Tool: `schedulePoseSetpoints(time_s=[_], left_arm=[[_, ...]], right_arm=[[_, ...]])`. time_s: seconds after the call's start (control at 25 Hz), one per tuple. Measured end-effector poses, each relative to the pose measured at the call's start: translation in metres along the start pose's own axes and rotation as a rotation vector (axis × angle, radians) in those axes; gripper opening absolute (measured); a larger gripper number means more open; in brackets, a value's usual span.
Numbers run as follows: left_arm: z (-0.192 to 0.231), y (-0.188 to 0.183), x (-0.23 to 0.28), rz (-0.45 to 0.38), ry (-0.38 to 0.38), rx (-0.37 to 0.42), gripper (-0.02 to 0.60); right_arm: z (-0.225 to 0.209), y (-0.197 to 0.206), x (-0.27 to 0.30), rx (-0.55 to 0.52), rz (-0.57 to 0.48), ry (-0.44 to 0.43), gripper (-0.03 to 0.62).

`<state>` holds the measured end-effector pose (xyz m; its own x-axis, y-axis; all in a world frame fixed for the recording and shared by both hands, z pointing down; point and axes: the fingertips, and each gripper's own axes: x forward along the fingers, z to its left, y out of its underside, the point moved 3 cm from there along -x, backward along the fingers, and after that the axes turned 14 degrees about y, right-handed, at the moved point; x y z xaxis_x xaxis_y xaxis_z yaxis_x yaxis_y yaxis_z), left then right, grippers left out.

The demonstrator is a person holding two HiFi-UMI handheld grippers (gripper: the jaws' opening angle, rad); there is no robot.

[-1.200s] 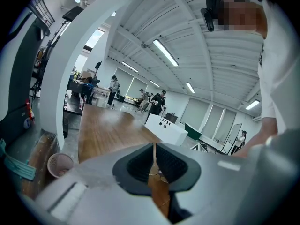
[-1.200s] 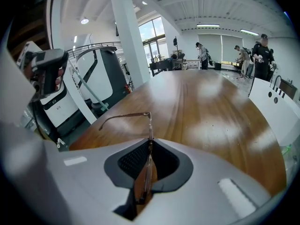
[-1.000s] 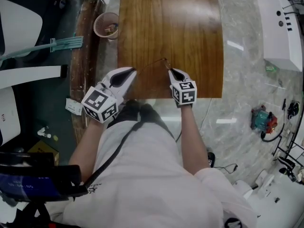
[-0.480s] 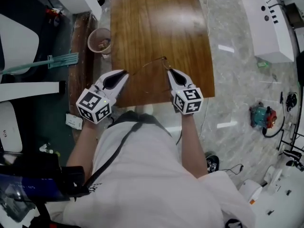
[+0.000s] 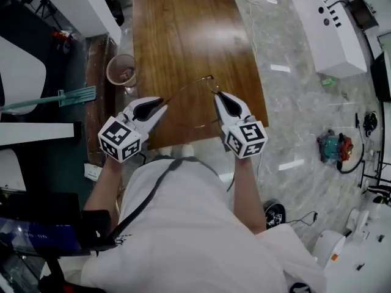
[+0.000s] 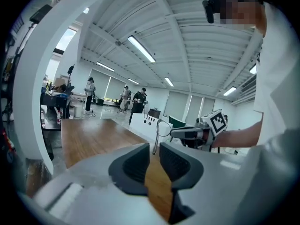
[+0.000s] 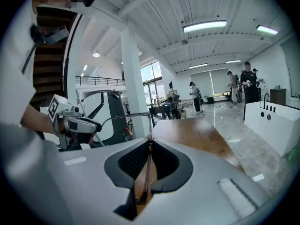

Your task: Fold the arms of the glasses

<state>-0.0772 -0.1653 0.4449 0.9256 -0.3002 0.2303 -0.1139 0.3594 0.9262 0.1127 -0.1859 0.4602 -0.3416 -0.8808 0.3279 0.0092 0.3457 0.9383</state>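
Note:
Thin wire-framed glasses (image 5: 194, 83) hang in the air over the near end of the wooden table (image 5: 183, 35). My right gripper (image 5: 219, 96) is shut on one end of them; in the right gripper view (image 7: 150, 143) the wire runs straight down between the pressed pads. My left gripper (image 5: 160, 105) sits at the other arm's tip, its jaws opening. In the left gripper view (image 6: 153, 149) the wire arm (image 6: 156, 135) rises from the gap between the pads, with table wood showing through the gap. The two grippers face each other, a hand's width apart.
A pink cup (image 5: 121, 71) and a green broom (image 5: 61, 97) lie on the floor left of the table. A white machine (image 5: 324, 29) stands at the right on the marble floor. Several people stand far off in both gripper views.
Both grippers have risen from the table's near edge with the glasses, the right one more. The gap between the left gripper's jaws has widened.

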Motion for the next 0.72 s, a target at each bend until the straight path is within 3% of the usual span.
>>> schedulePoseSetpoints(time_s=[0.24,0.32,0.72], left_arm=[[-0.001,-0.004,0.007,0.045,0.037,0.068,0.071],[-0.009,-0.006,0.009,0.061,0.051,0.08,0.032],[-0.044,0.015,0.033,0.179,0.189,0.045,0.022]], right_arm=[[0.004,-0.004,-0.004,-0.005,-0.025,-0.005,0.031],[0.004,-0.007,-0.01,0.0,-0.031,-0.003,0.031],[0.019,-0.027,-0.022,-0.029,-0.084,-0.024,0.031]])
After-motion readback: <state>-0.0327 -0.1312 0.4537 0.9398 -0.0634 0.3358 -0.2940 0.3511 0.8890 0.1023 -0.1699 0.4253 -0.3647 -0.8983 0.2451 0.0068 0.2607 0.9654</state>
